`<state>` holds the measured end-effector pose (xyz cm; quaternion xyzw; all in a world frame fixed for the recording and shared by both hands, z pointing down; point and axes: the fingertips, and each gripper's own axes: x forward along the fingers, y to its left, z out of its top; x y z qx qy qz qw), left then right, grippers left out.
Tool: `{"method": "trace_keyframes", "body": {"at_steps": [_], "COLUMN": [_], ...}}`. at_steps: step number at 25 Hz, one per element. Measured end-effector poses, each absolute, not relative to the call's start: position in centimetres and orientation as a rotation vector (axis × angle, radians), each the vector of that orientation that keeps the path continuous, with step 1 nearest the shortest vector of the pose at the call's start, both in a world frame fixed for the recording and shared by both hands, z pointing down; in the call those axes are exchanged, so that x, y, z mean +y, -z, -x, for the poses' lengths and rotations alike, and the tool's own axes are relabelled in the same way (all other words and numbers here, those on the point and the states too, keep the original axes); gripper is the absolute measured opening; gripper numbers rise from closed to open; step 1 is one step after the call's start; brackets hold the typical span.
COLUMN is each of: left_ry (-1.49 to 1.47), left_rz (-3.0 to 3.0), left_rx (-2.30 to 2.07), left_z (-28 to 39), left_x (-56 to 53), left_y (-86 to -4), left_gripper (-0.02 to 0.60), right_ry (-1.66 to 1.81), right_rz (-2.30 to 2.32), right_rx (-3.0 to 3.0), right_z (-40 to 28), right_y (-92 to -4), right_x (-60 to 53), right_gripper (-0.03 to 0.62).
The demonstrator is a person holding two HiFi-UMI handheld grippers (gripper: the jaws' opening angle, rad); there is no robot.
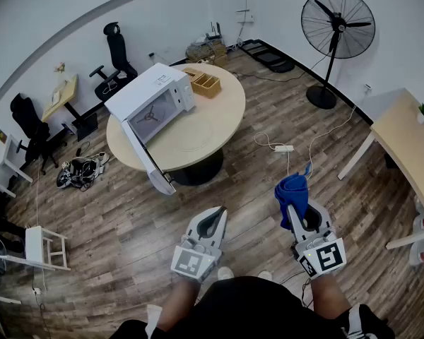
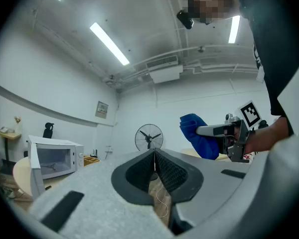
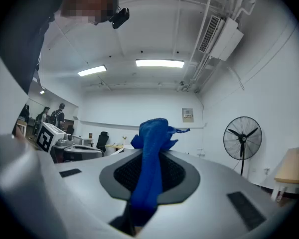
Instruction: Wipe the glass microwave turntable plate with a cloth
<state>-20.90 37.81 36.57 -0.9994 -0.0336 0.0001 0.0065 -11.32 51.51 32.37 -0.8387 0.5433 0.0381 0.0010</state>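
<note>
Jaws of the right gripper (image 1: 297,214) pinch a blue cloth (image 1: 291,191); those of the left gripper (image 1: 214,217) are closed on nothing. What looks like the glass plate (image 1: 198,137) lies on the table (image 1: 222,108) in the upper middle of the frame, well apart from both. It sits beside the microwave (image 1: 152,99), whose open door (image 1: 148,162) juts out to be knocked, and the floor cable (image 1: 283,147) could catch a foot.

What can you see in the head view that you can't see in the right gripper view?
Only the head view shows the microwave, its door open, on the table, and the wood floor. Only the right gripper view shows the ceiling lights and the air conditioner. Both show the fan and the blue cloth clamped in the right hand-held gripper.
</note>
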Motion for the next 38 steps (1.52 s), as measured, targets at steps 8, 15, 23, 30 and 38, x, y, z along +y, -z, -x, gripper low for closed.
{"method": "trace_keyframes", "body": {"at_steps": [8, 15, 23, 30, 38], "left_ry": [-0.059, -0.095, -0.11, -0.052, -0.066], "left_rz": [3.131, 3.121, 3.136, 3.123, 3.104], "left_rx": [-0.117, -0.118, -0.18, -0.101, -0.005], "left_z": [22.3, 23.8, 23.1, 18.2, 10.1], "left_x": [36.1, 32.7, 30.6, 27.7, 26.3], "left_y": [-35.7, -35.3, -35.1, -35.8, -34.9], "left_gripper": [0.006, 0.006, 0.006, 0.006, 0.006], "right_ry": [-0.117, -0.12, -0.148, -0.201, -0.202], "right_rz": [2.613, 2.585, 2.524, 2.496, 2.482], "right_rx": [1.696, 1.641, 1.621, 1.657, 1.722], "right_z": [12.9, 13.9, 14.0, 8.8, -0.8], "right_y": [-32.4, -32.1, -31.8, -31.0, -30.5], "right_x": [49.5, 46.7, 43.4, 41.4, 40.0], "right_gripper": [0.064, 0.074, 0.074, 0.074, 0.075]}}
